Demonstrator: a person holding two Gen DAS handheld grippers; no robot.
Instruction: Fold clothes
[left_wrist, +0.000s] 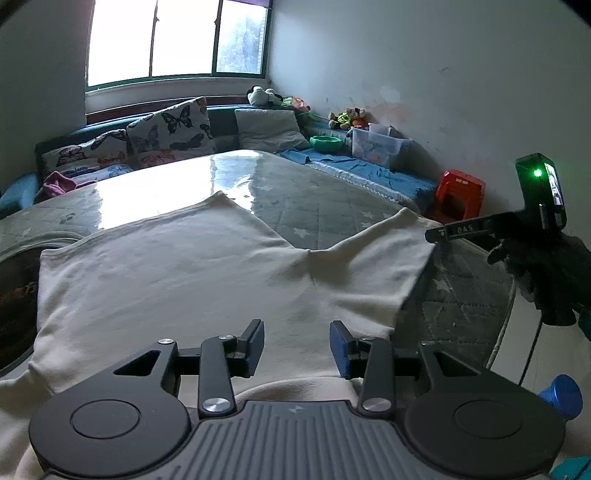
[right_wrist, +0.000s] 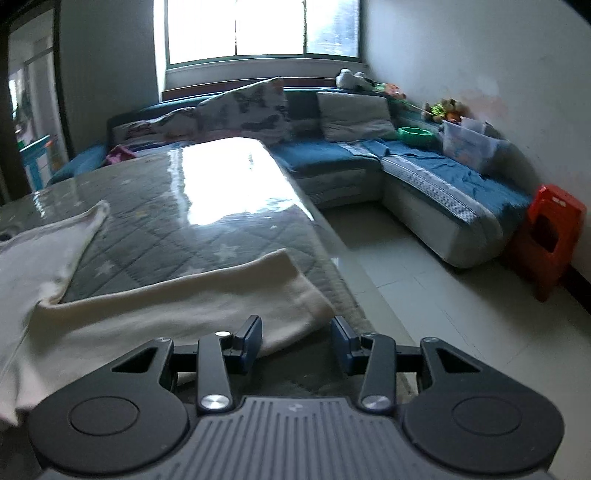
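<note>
Both tongs are spread and pinch nothing; my left tongs (left_wrist: 297, 347) hover over the near part of the cream garment (left_wrist: 177, 266), my right tongs (right_wrist: 296, 341) sit at the near corner of its right-hand panel (right_wrist: 207, 295), by the bench's right edge.

Progress: I judge the fold barely begun; the garment lies spread on the bench (left_wrist: 325, 199), near hem towards me, two panels reaching away with a V of quilted grey cover between them; no crease or doubled layer shows plainly, though the dim light hides detail; all folds appear left to do.

Edges: in the right wrist view the right panel ends just beside the bench edge (right_wrist: 325, 258), tiled floor (right_wrist: 424, 280) below; a pull outward risks dragging cloth over it; the left panel's far corner (left_wrist: 221, 195) lies well inside the glossy top.

Room: far half of the bench is bare; blue sofa (right_wrist: 461, 177) and red stool (right_wrist: 554, 236) stand well apart; nothing crowds either tongs.
</note>
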